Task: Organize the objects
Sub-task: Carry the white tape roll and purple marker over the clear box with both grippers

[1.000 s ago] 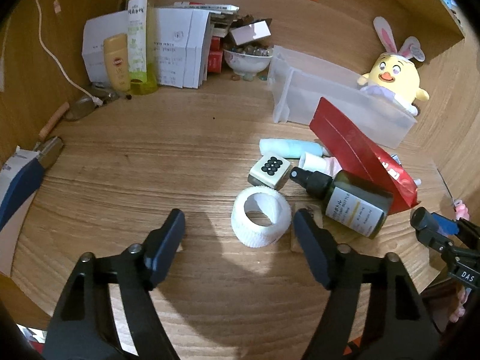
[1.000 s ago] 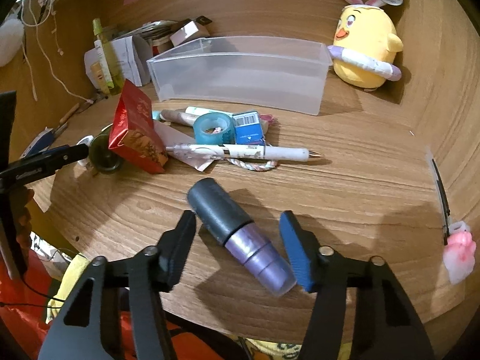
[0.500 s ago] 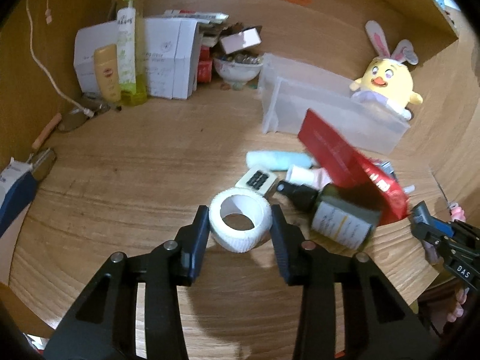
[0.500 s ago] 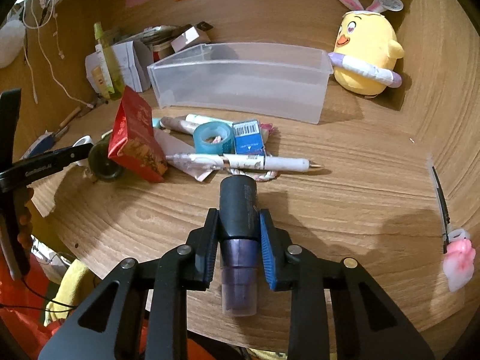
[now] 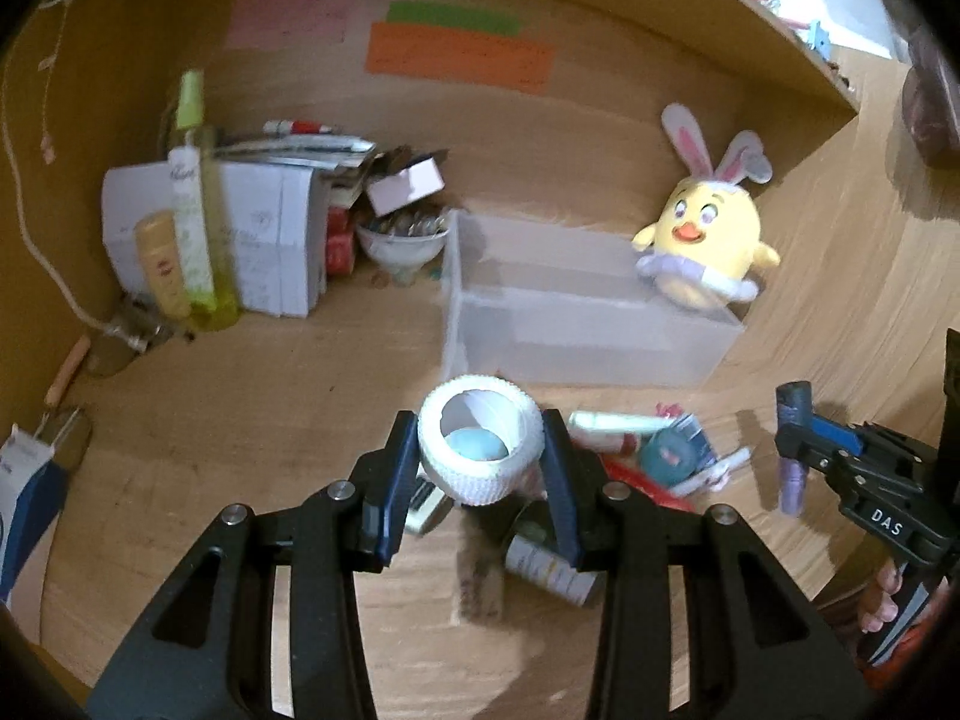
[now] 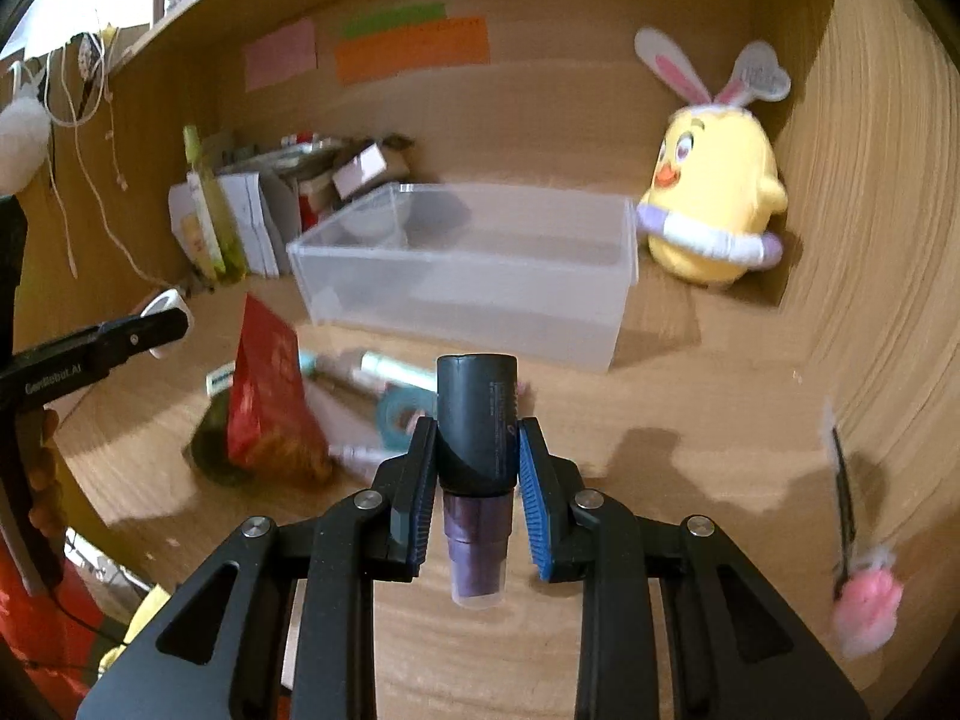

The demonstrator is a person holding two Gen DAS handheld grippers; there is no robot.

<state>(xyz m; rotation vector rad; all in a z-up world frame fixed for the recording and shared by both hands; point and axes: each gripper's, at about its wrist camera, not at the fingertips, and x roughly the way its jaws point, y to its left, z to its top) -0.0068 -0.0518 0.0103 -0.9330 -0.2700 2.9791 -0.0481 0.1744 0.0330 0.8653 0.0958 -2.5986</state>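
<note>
My left gripper (image 5: 480, 462) is shut on a white roll of tape (image 5: 516, 420) and holds it above the desk, short of the clear plastic bin (image 5: 576, 336). My right gripper (image 6: 477, 468) is shut on a purple tube with a dark cap (image 6: 477, 420), lifted above the desk in front of the same bin (image 6: 468, 294). The right gripper with the tube also shows at the right of the left wrist view (image 5: 798, 438). The left gripper's finger shows at the left of the right wrist view (image 6: 120, 342).
On the desk lie a red packet (image 6: 264, 396), a dark bottle (image 5: 552, 564), a teal tape roll (image 5: 663, 456), pens and tubes. A yellow chick plush (image 6: 714, 204) sits beside the bin. Boxes, bottles and a bowl (image 5: 402, 240) stand at the back left. A pink-ended clip (image 6: 858, 576) lies right.
Both grippers have lifted their objects off the desk and moved toward the clear bin. One second ago both were open around the objects, then they shut on them.
</note>
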